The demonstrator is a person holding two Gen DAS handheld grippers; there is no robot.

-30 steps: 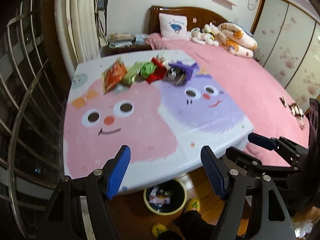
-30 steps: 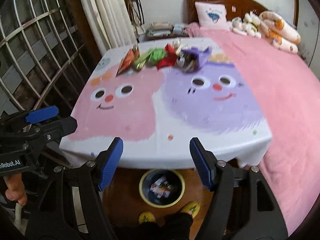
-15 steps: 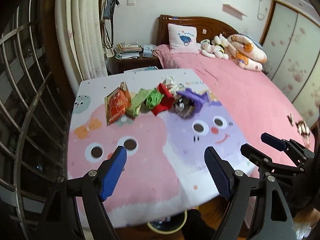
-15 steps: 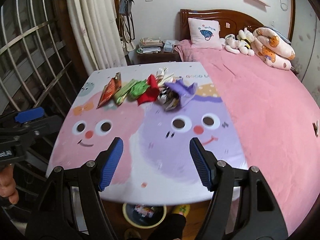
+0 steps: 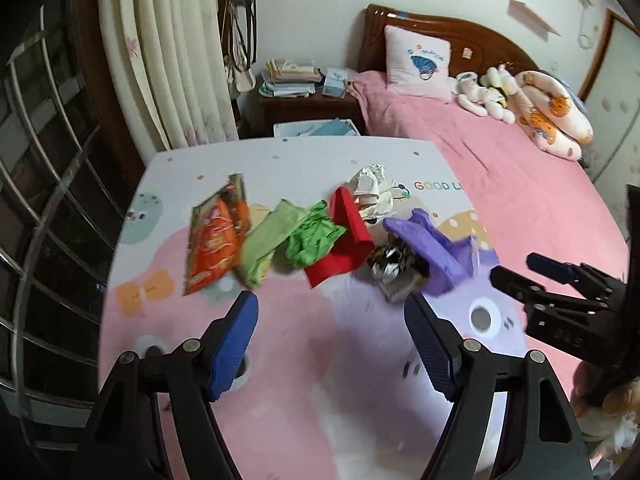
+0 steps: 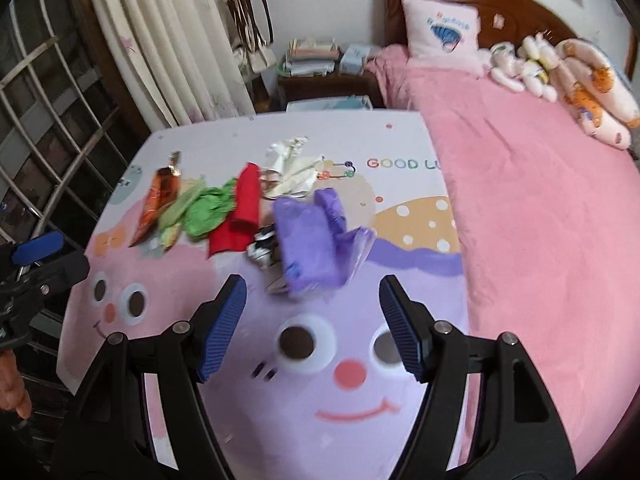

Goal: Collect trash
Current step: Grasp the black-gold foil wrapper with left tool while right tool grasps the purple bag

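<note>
Glossy foil orange wrapper, crinkled purple plastic bag, printed tablecloth

Trash lay in a ragged row across the surface: orange snack packet, two green wrappers, red wrapper, crumpled white paper, foil packet, purple bag.

Left hand-held gripper: jaws spread wide, blue pads facing each other, nothing between them, raised above the surface. Right hand-held gripper: likewise wide apart, empty, blue pads clear of the surface. Side by side, both pointing forward. Bare fingers visible behind the left one.
</note>
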